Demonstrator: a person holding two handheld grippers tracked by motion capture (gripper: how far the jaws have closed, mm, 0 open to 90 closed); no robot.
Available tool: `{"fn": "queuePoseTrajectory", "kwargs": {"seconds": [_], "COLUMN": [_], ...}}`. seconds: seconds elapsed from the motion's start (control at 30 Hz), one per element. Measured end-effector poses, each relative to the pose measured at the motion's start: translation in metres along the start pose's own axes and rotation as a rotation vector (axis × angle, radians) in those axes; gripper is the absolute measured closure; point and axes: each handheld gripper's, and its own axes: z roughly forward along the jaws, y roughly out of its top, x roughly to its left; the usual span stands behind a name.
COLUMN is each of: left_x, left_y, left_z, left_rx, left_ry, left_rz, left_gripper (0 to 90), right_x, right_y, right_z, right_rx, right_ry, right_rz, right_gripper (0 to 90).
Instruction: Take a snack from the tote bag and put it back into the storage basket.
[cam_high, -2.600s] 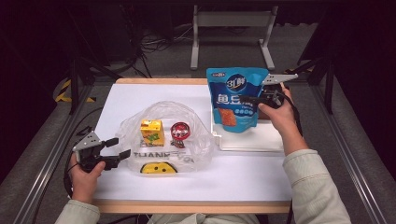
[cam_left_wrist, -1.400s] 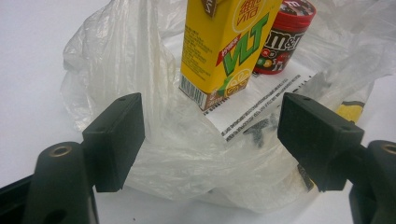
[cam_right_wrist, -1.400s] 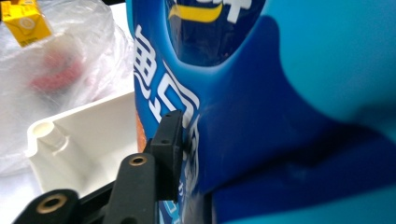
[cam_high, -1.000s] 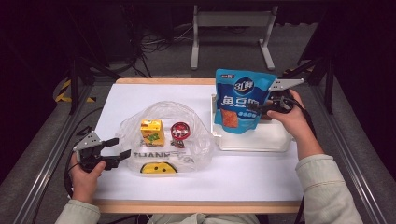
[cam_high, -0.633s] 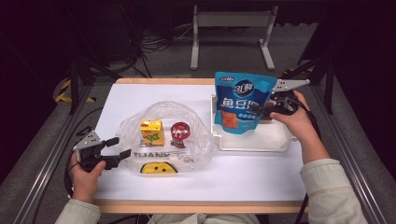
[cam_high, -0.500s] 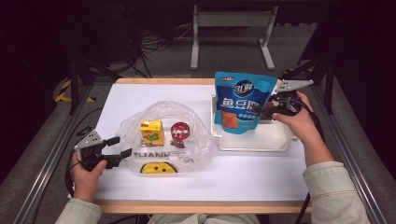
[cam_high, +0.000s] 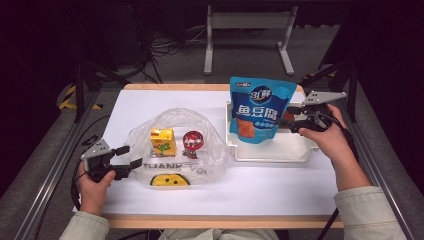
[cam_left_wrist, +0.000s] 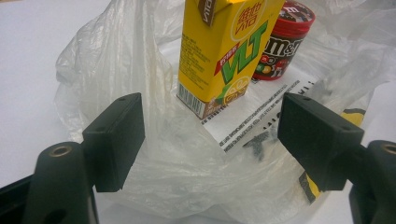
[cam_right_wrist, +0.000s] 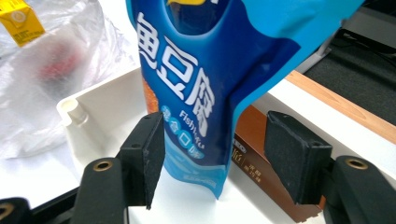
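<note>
Two tongs sit at opposite edges of the table (cam_high: 280, 185), one in each hand. Left tongs (cam_high: 129, 156) rest wide open at the near left, gripping nothing; a clear bag (cam_left_wrist: 154, 154) lies crumpled between and just past their jaws, though I cannot tell whether the pads touch the plastic. Just beyond, inside the bag, a yellow carton (cam_left_wrist: 224, 51) stands upright, and a red candy tub (cam_left_wrist: 282, 42) stands right behind it, touching or nearly so. Right tongs (cam_high: 290, 120) are also spread wide, with nothing clamped. A blue pouch (cam_right_wrist: 219, 84) stands upright between their jaws, its lower edge close to the left pad but seemingly apart from it and well clear of the right one. It stands in a white tray (cam_right_wrist: 100, 109). Behind the pouch, beside the right jaw, a brown box (cam_right_wrist: 254, 154) lies in the same tray
</note>
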Motion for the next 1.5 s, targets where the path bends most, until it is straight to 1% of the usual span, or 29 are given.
{"fn": "queuePoseTrajectory", "kwargs": {"seconds": [0.07,0.13,0.3,0.37,0.47,0.53,0.7,0.73,0.8,0.83,0.87,1.03,1.07,1.1,1.13,1.17,1.23,1.37,1.5], "left_x": [0.0,0.0,0.0,-0.001,-0.001,-0.001,-0.002,-0.002,-0.002,-0.002,-0.002,-0.003,-0.003,-0.004,-0.003,-0.004,-0.004,-0.004,-0.005], "left_y": [0.0,0.0,0.0,0.0,0.0,0.0,-0.001,-0.001,-0.001,-0.002,-0.002,-0.003,-0.003,-0.004,-0.004,-0.005,-0.005,-0.007,-0.009], "left_z": [0.0,0.0,0.0,-0.001,-0.003,-0.004,-0.006,-0.006,-0.007,-0.008,-0.008,-0.011,-0.011,-0.012,-0.013,-0.013,-0.014,-0.016,-0.019], "left_rx": [0.003,0.002,0.0,-0.003,-0.012,-0.017,-0.024,-0.024,-0.028,-0.032,-0.033,-0.029,-0.029,-0.027,-0.029,-0.028,-0.027,-0.015,-0.015], "left_ry": [-0.003,-0.002,-0.001,0.001,0.004,0.006,0.005,0.005,0.005,0.002,0.001,0.004,0.004,0.005,0.006,0.007,0.009,0.008,0.013], "left_rz": [0.003,0.002,0.0,0.005,0.001,0.002,0.005,0.005,0.01,0.009,0.009,0.014,0.014,0.005,0.012,0.008,0.01,0.007,0.007], "left_gripper": [23.7,23.7,23.7,23.8,23.7,23.7,23.8,23.7,23.7,23.7,23.7,23.7,23.7,23.7,23.7,23.7,23.7,23.6,23.5], "right_x": [0.005,0.008,0.017,0.023,0.031,0.037,0.051,0.051,0.057,0.062,0.062,0.078,0.078,0.082,0.088,0.091,0.093,0.1,0.107], "right_y": [0.002,0.003,0.008,0.011,0.016,0.021,0.032,0.032,0.037,0.042,0.042,0.055,0.055,0.058,0.062,0.064,0.066,0.073,0.079], "right_z": [-0.007,-0.01,-0.014,-0.014,-0.013,-0.01,-0.003,-0.003,0.001,0.004,0.004,0.015,0.015,0.017,0.022,0.025,0.028,0.039,0.047], "right_rx": [-0.004,-0.008,-0.012,-0.009,-0.021,-0.02,-0.011,-0.011,-0.011,-0.008,-0.008,-0.009,-0.009,-0.01,-0.012,-0.013,-0.015,-0.013,0.003], "right_ry": [-0.001,0.0,0.014,0.027,0.06,0.085,0.119,0.119,0.135,0.137,0.137,0.188,0.188,0.198,0.215,0.223,0.229,0.267,0.272], "right_rz": [0.037,0.043,0.034,0.018,0.007,-0.001,-0.026,-0.026,-0.038,-0.056,-0.056,-0.081,-0.081,-0.084,-0.093,-0.101,-0.1,-0.085,-0.077], "right_gripper": [41.8,41.7,41.3,40.3,38.6,38.4,37.7,37.7,36.5,35.6,35.6,34.4,34.4,33.8,32.8,32.6,32.2,30.8,29.5]}}
